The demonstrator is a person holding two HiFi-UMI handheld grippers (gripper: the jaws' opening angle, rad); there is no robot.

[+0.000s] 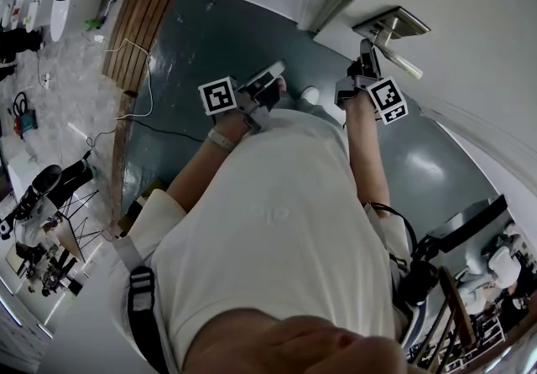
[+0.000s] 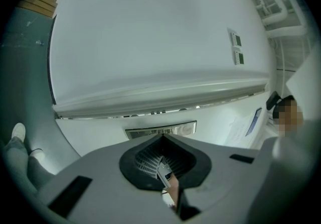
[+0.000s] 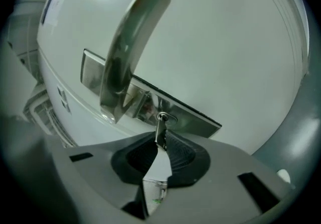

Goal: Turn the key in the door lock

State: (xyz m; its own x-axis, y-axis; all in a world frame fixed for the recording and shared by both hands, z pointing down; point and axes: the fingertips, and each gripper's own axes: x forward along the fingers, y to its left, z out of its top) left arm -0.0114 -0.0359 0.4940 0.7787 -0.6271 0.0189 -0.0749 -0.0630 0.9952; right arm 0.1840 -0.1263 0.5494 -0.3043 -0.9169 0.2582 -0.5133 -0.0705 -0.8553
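Left gripper [image 2: 161, 138], clenched empty, is held aside. Right gripper [image 3: 160, 142] is clamped on the key [image 3: 161, 130], seated in the lock cylinder [image 3: 164, 117] just ahead of its jaws. If rolled off-axis, the key may be bent or the grip lost.

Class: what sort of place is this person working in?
Probably an indoor lab or workshop room: a white door with lever handle and key, a grey-green floor, tripods and cables.

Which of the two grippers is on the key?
The right gripper, clamped on the key in the lock; the left gripper is held away from it.
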